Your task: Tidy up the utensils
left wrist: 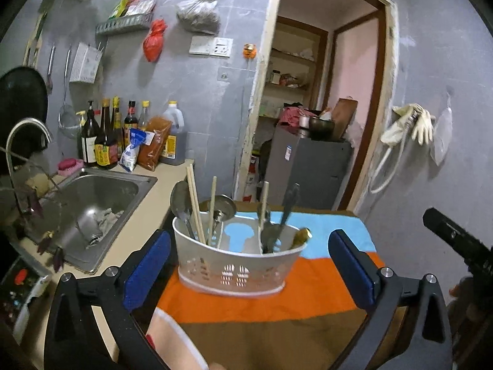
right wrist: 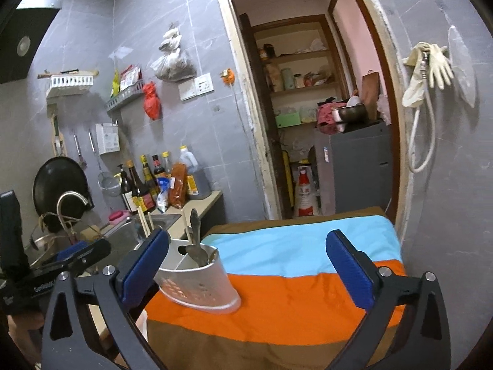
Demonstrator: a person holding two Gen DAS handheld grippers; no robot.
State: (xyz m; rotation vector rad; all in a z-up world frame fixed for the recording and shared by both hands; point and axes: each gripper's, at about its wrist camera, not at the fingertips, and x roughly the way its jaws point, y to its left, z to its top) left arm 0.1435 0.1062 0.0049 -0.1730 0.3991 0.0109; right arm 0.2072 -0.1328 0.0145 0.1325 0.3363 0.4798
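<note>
While a white utensil caddy point(left wrist: 237, 265) holding spoons point(left wrist: 180, 203), chopsticks point(left wrist: 194, 203) and a ladle point(left wrist: 223, 205) stands on a striped cloth point(left wrist: 308, 293) beside the sink point(left wrist: 92, 212), the left gripper point(left wrist: 249, 265) and right gripper point(right wrist: 246, 265) both hang just short of it, jaws spread wide apart and holding nothing.

A steel sink point(left wrist: 92, 203) sits in the counter with a curved tap point(left wrist: 27, 132) over it. Behind it stand dark sauce bottles point(left wrist: 104, 135) and a big oil jug point(left wrist: 174, 135). A black pan point(left wrist: 21, 104) and a strainer point(left wrist: 68, 117) hang on the grey tiled wall, as do a red bag point(left wrist: 155, 40) and rubber gloves point(left wrist: 413, 123). Through the doorway stands a grey fridge point(left wrist: 308, 169) before wooden shelves point(right wrist: 295, 58).
</note>
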